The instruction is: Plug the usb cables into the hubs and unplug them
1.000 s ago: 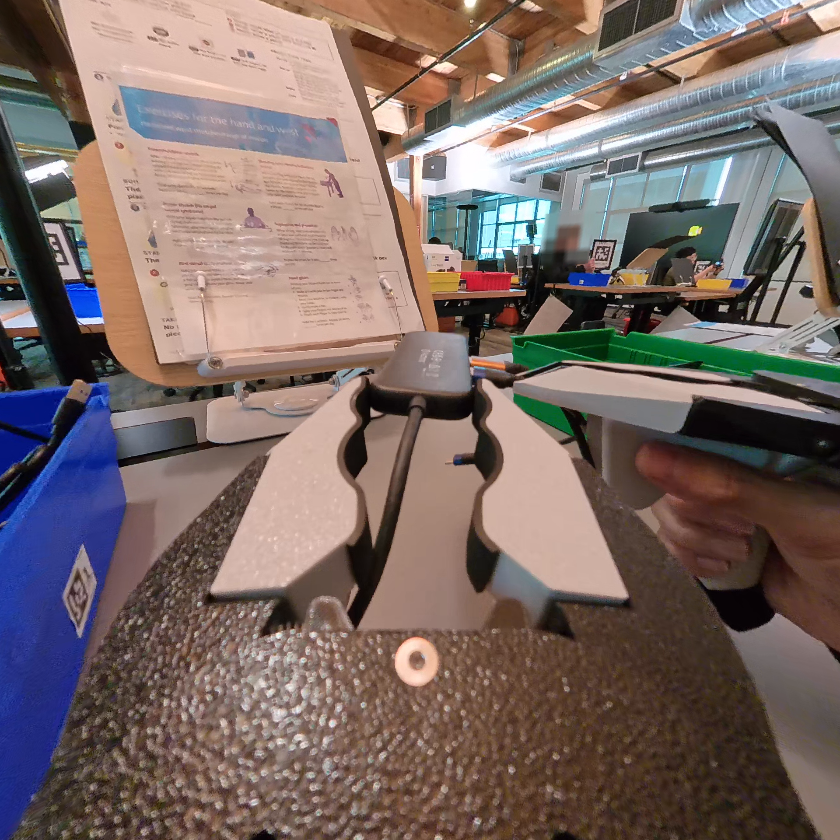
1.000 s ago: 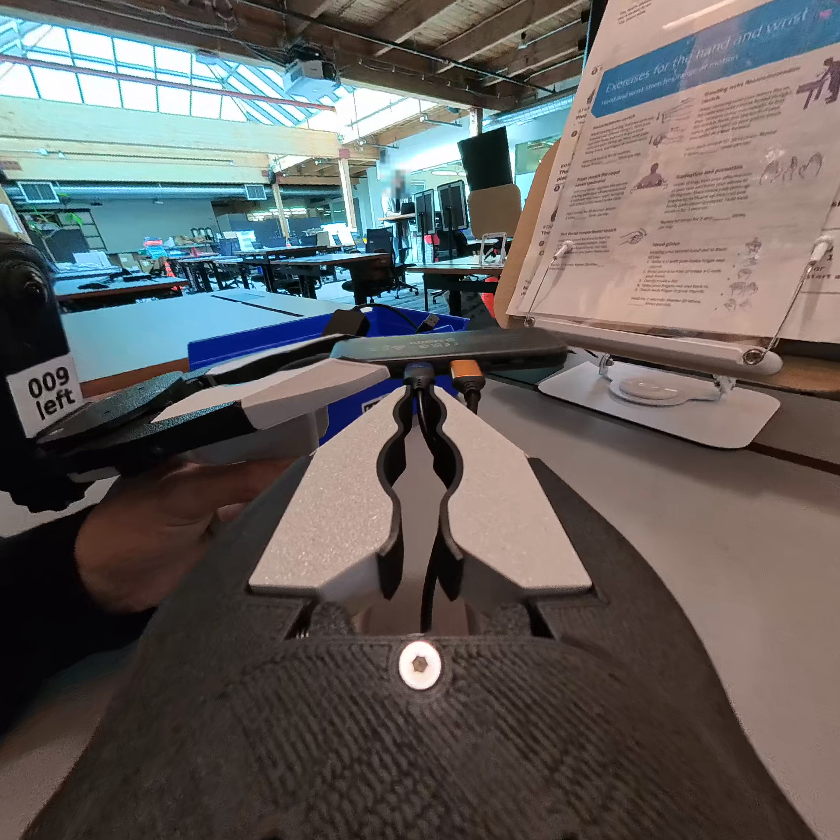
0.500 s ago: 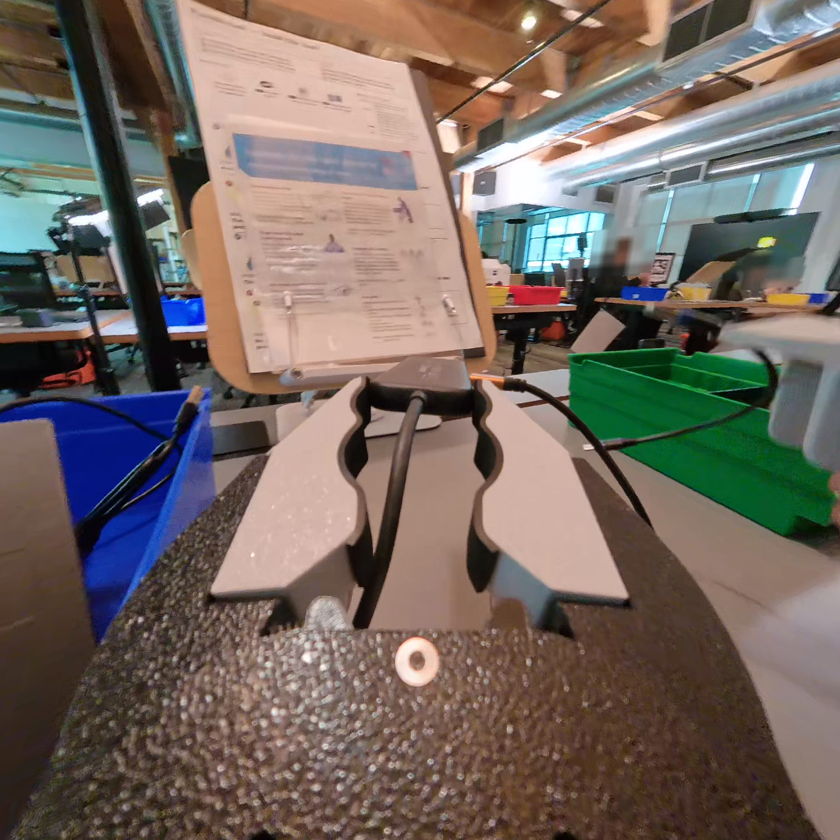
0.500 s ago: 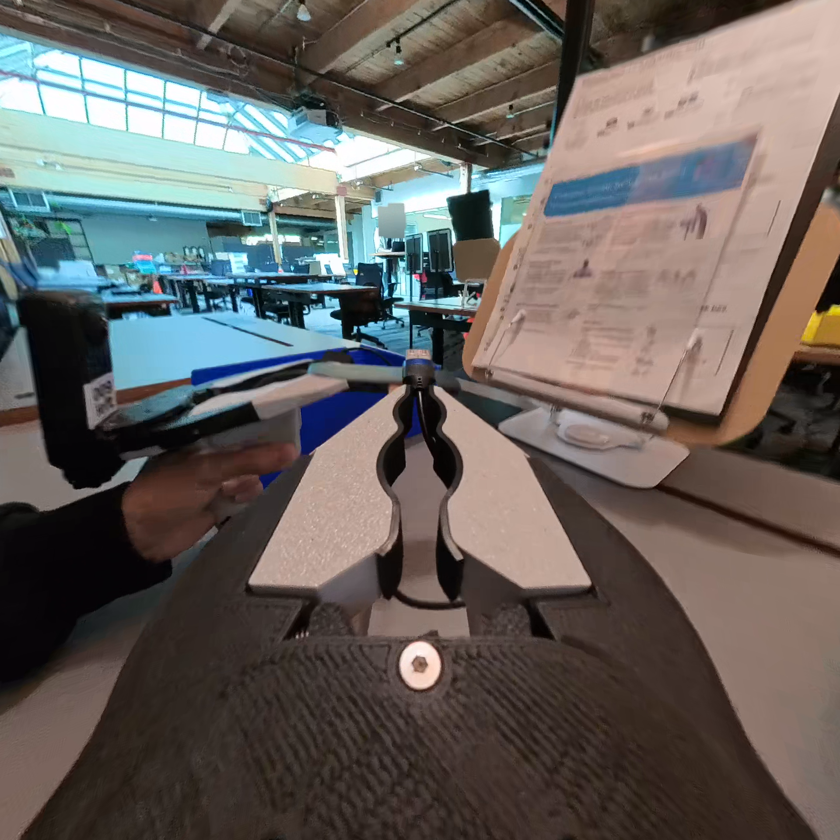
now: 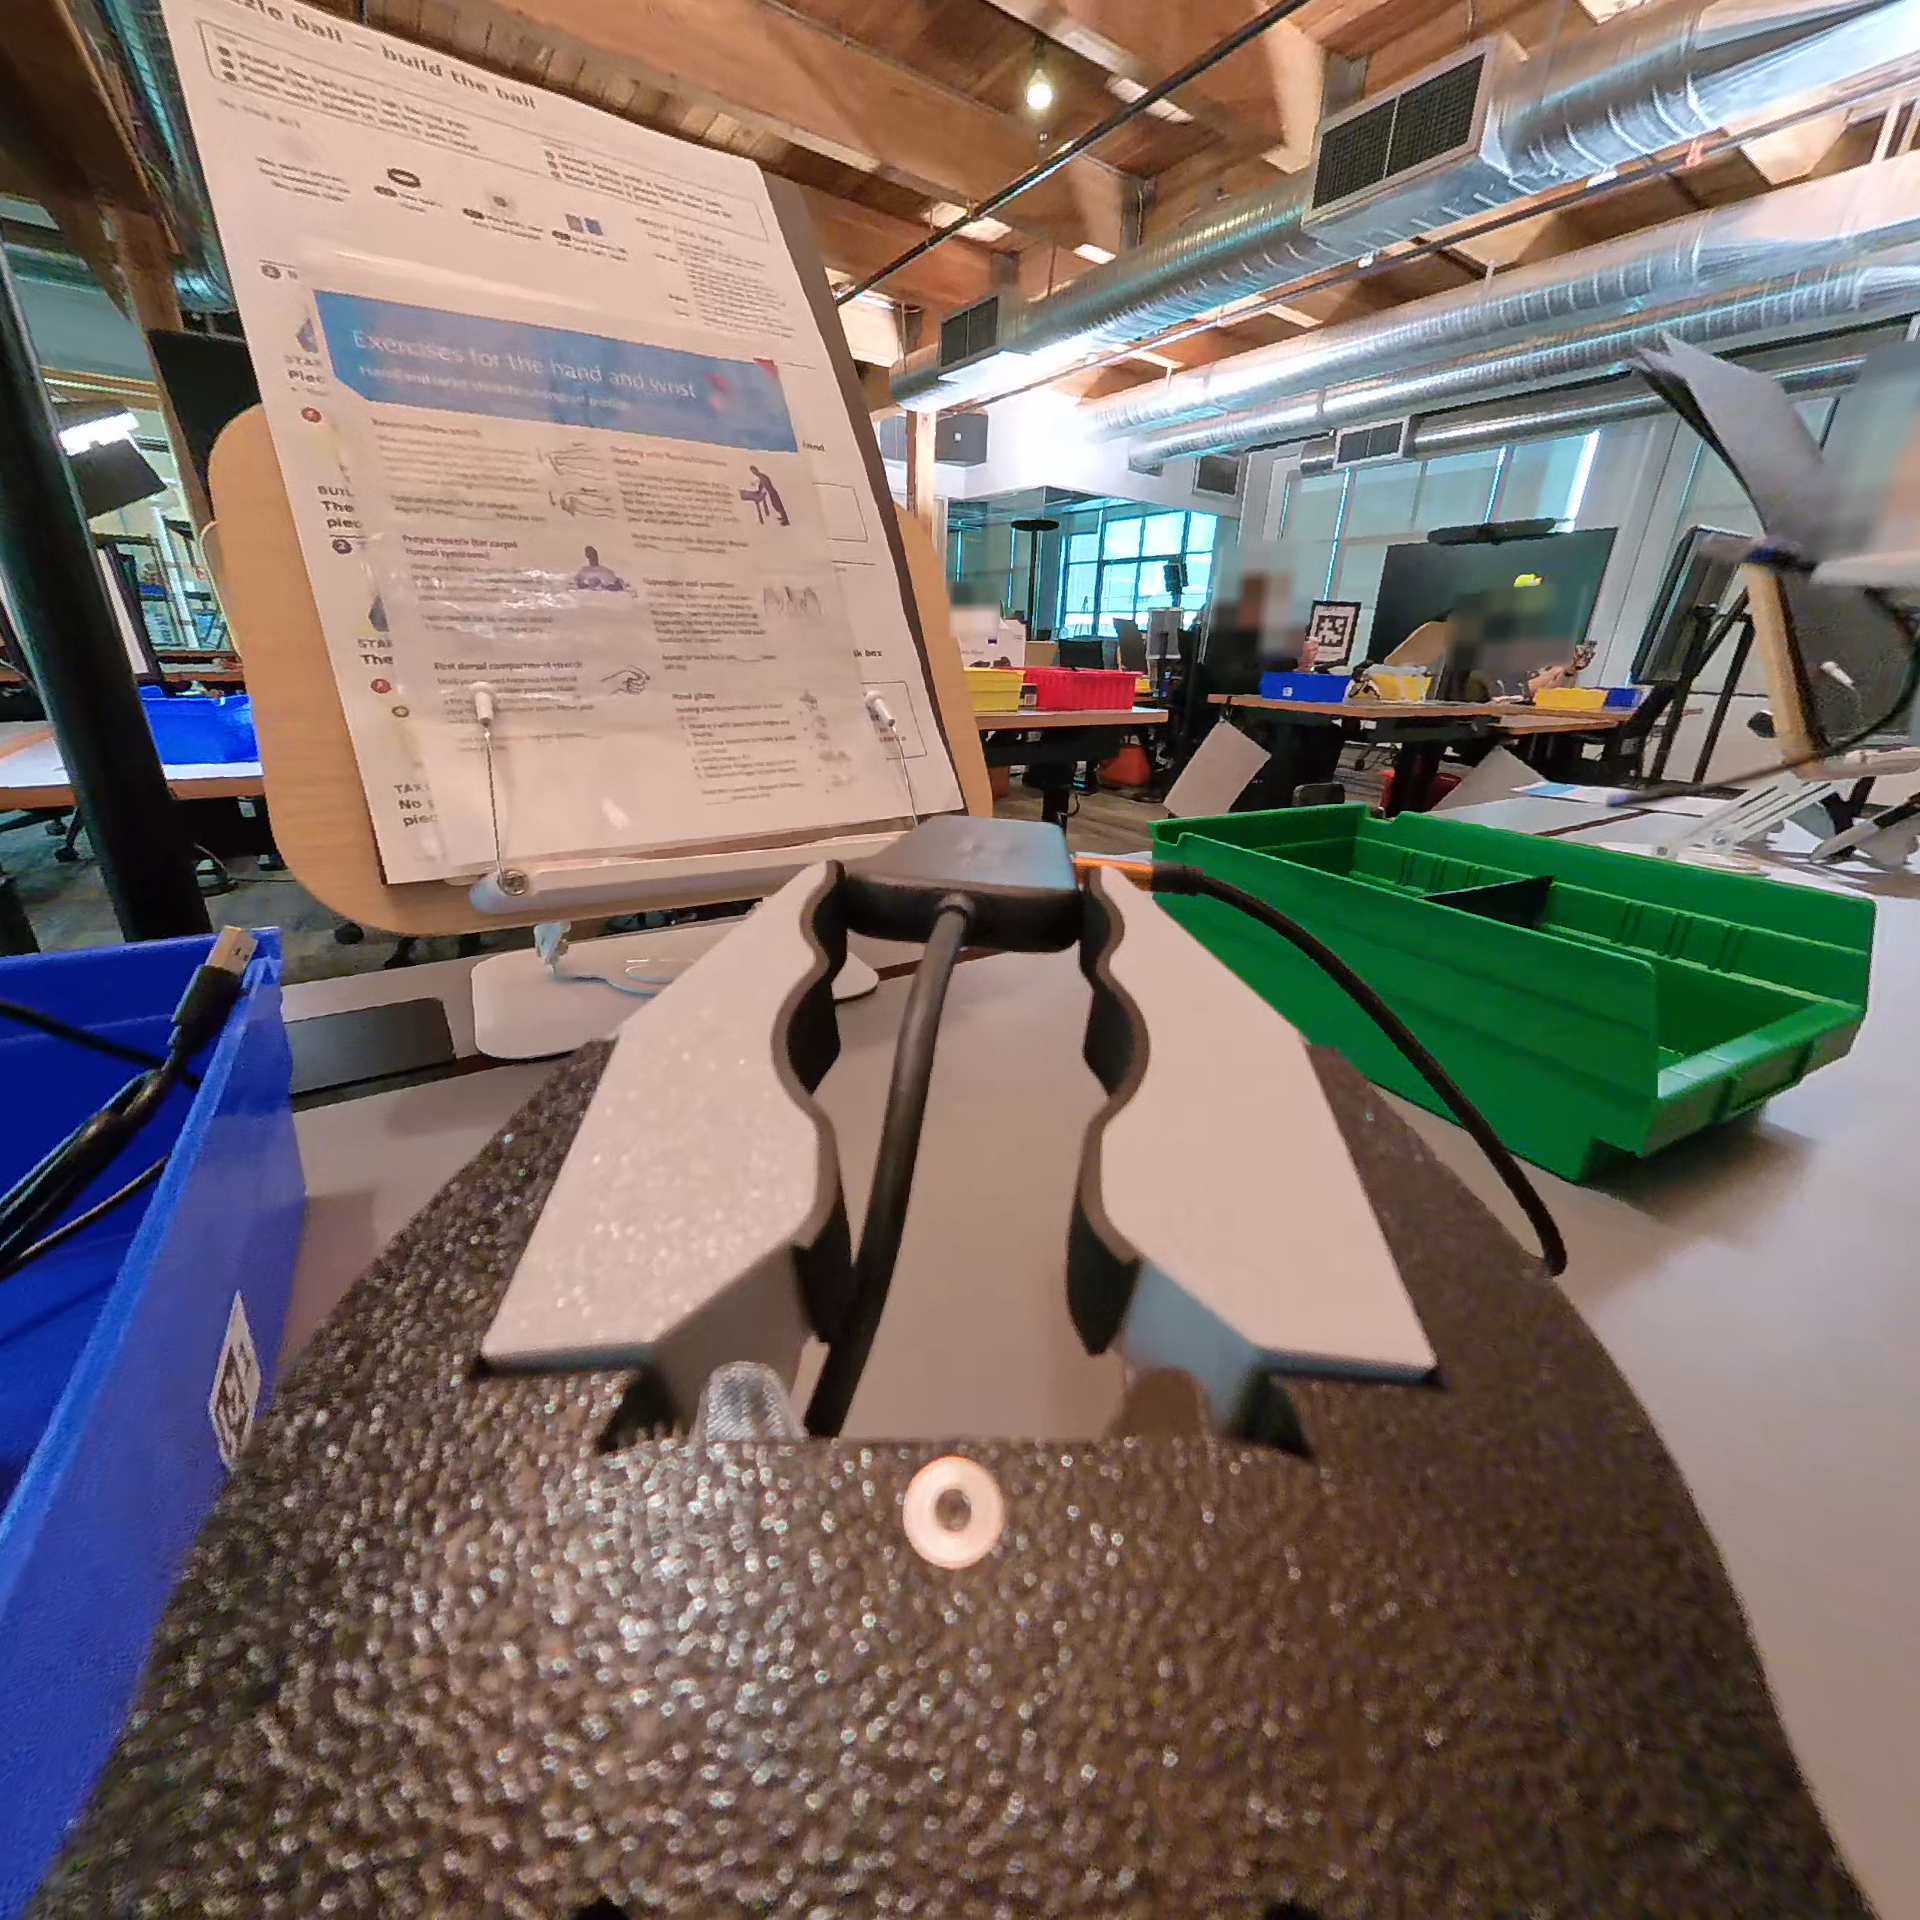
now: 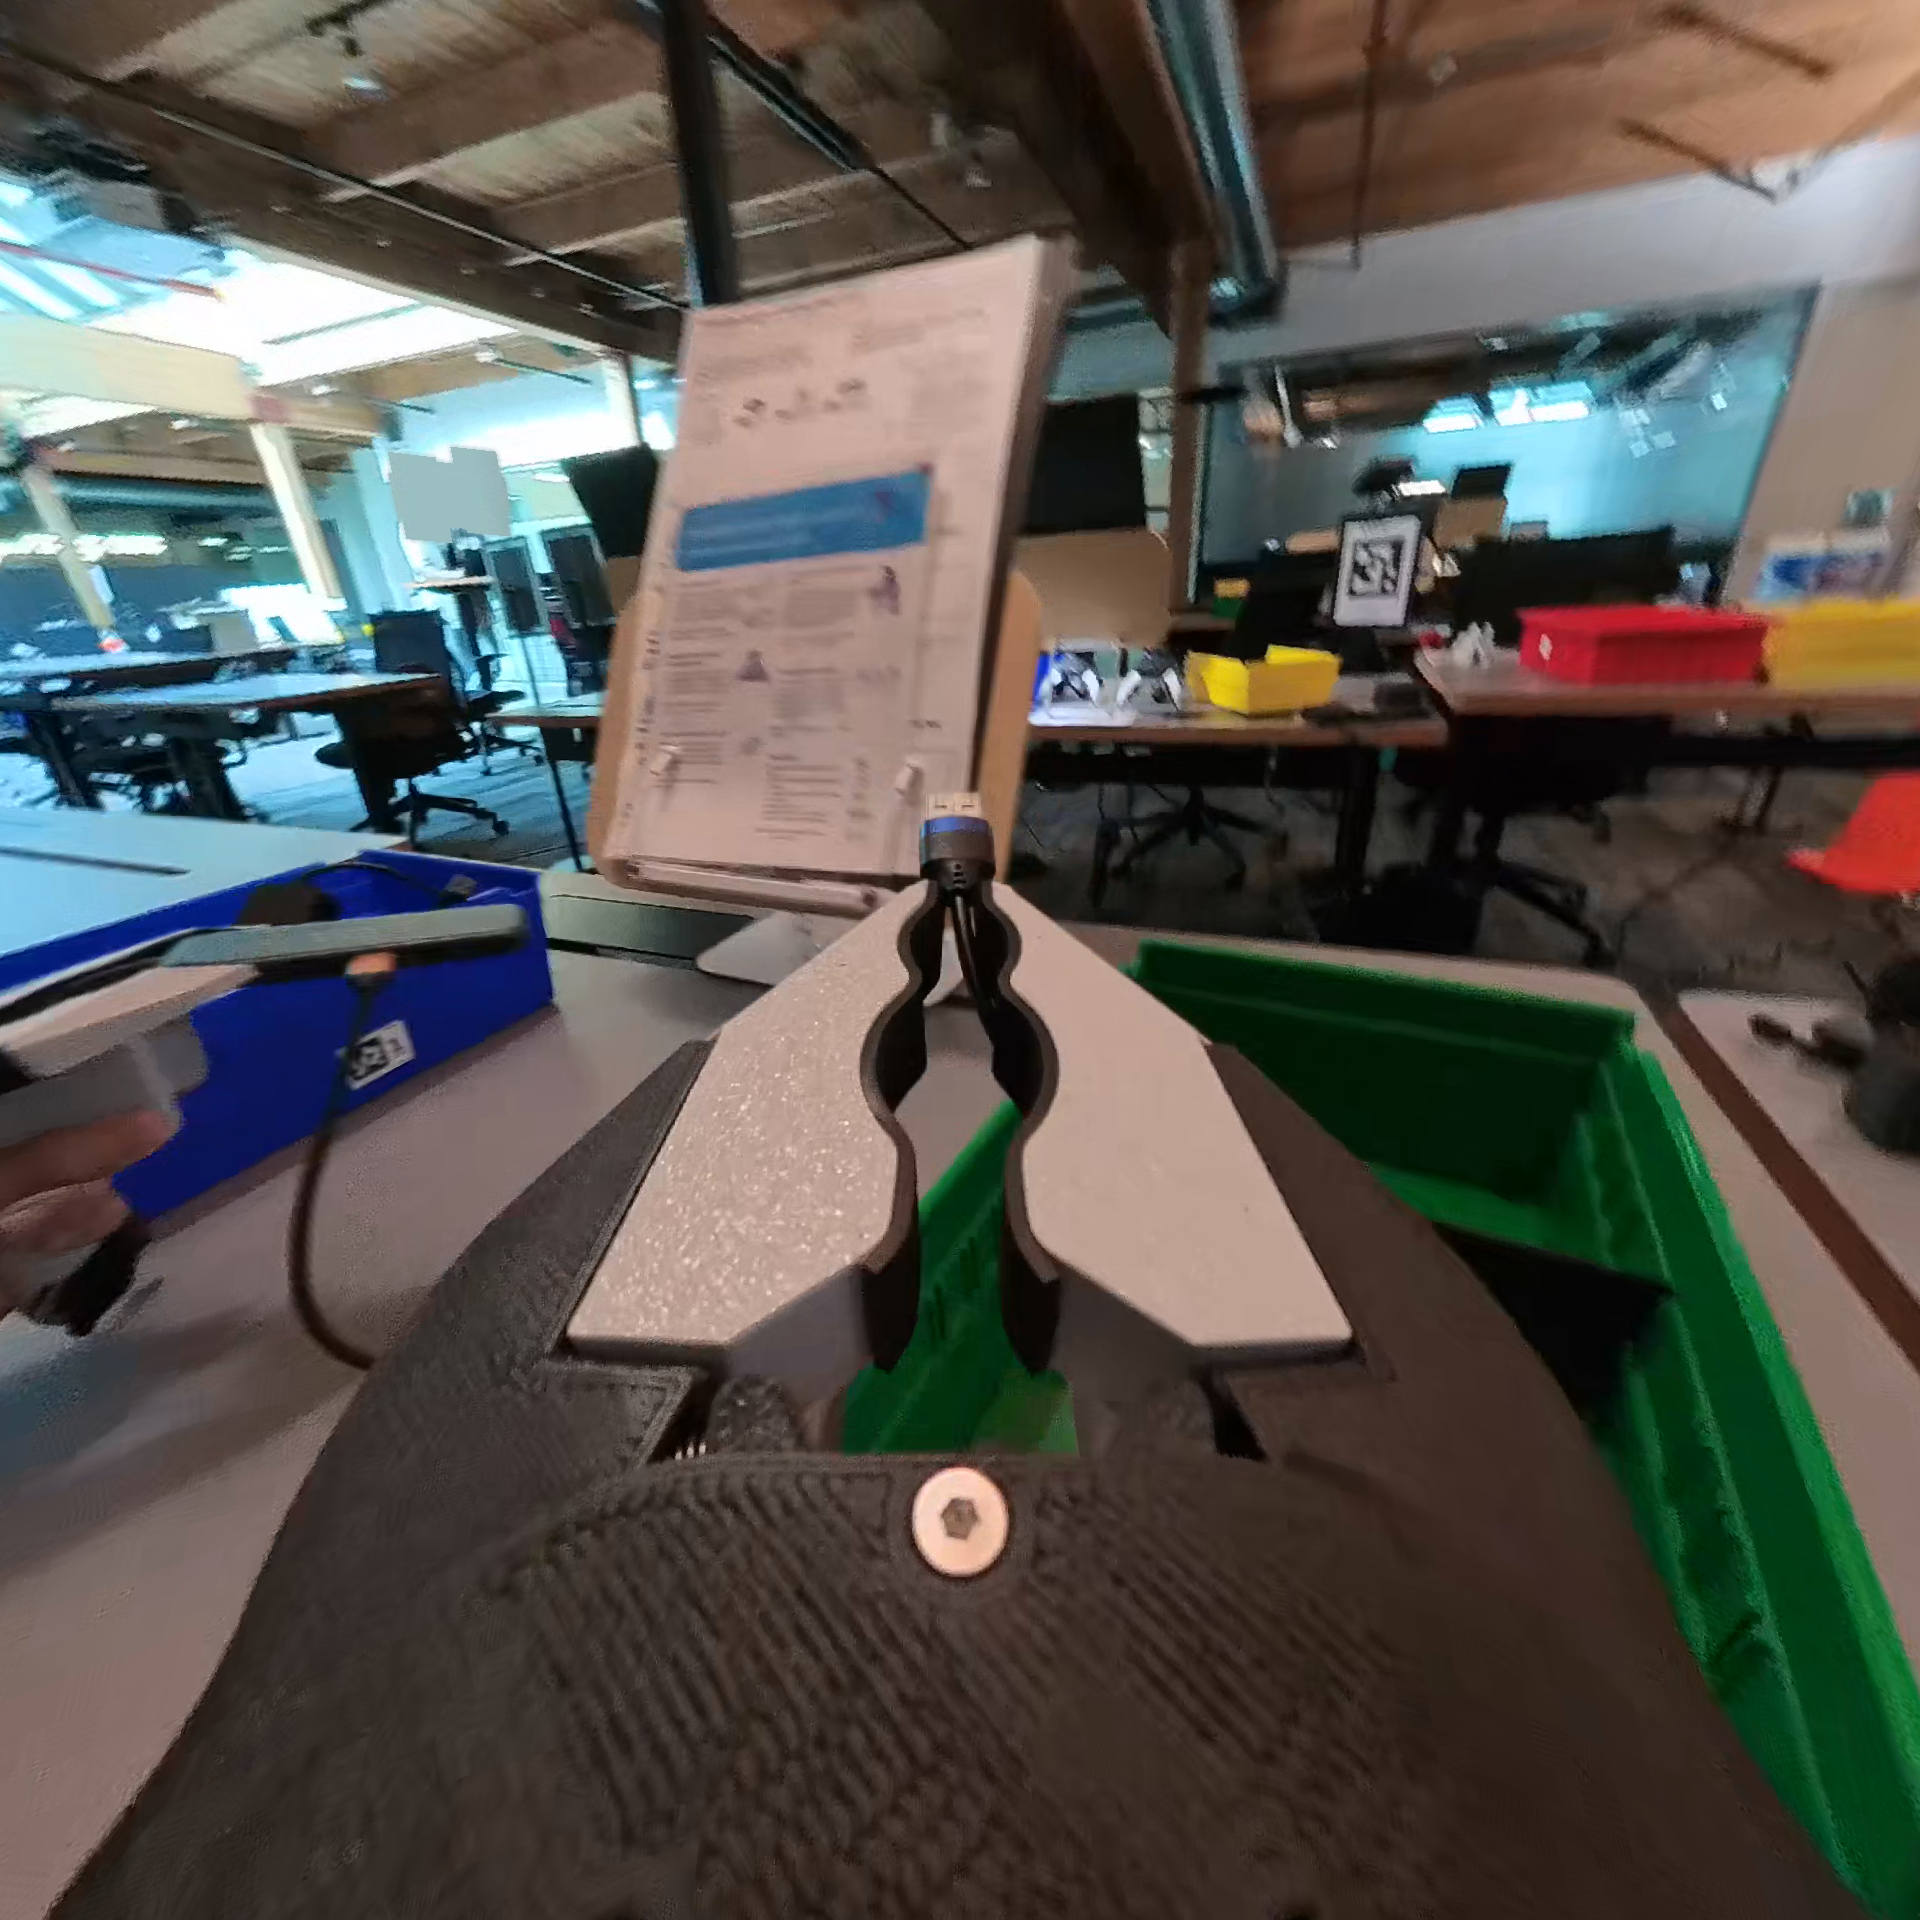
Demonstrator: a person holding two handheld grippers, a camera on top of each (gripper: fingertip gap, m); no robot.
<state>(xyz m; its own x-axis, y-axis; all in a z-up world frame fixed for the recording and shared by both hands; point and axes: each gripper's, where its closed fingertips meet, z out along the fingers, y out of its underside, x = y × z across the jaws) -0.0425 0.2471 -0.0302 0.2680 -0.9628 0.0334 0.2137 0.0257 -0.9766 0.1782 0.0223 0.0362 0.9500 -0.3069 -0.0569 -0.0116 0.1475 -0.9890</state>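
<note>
A: Left wrist view — what do the grey, wavy-edged fingers hold?

B: The left gripper (image 5: 961, 904) clamps a flat, dark hub (image 5: 971, 864) at its tips; the hub's own black cord (image 5: 894, 1143) runs back between the fingers, and an orange-tipped cable (image 5: 1351, 997) stays plugged into its right side.

A: And the right gripper (image 6: 956, 883)?

B: Nearly closed on a blue-ringed plug (image 6: 956, 836) — metal end free, above the ribbed green bin (image 6: 1714, 1403), well apart from the hub.

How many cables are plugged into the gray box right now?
1. An orange-tipped cable hangs from the hub in the left hand-held gripper. The blue-tipped cable is out, in the right hand-held gripper. Other ports may be hidden.
</note>
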